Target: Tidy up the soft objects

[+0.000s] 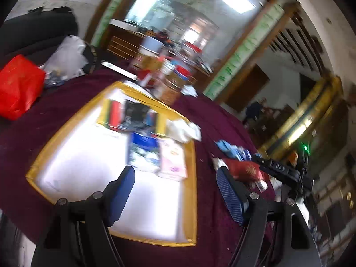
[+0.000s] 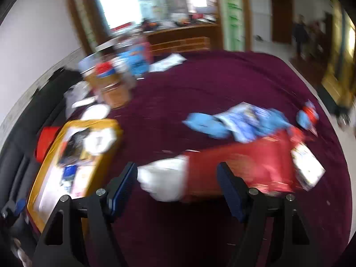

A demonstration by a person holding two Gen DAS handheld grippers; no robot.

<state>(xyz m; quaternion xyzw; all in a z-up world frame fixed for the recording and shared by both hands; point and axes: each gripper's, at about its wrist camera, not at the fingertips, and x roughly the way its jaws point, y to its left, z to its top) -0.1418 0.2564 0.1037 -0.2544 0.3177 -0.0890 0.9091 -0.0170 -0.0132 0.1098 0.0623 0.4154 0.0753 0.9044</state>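
A yellow-rimmed white tray (image 1: 191,178) lies on the maroon tablecloth and holds several soft packets, a pink pack (image 1: 172,160) and a white crumpled cloth (image 1: 184,130). My left gripper (image 1: 175,191) is open and empty, hovering over the tray's right rim. A red soft pack with a white end (image 2: 240,166) lies on the cloth; my right gripper (image 2: 178,189) is open just in front of it, with its white end (image 2: 164,178) between the fingers. Blue soft packets (image 2: 235,122) lie behind it. The tray shows at left in the right wrist view (image 2: 44,171).
Jars and boxes (image 2: 111,82) stand at the back of the table. A red bag (image 1: 17,86) and a white plastic bag (image 1: 66,55) sit at far left. The other gripper's black body (image 1: 282,171) is right of the red pack (image 1: 242,169). Both views are motion-blurred.
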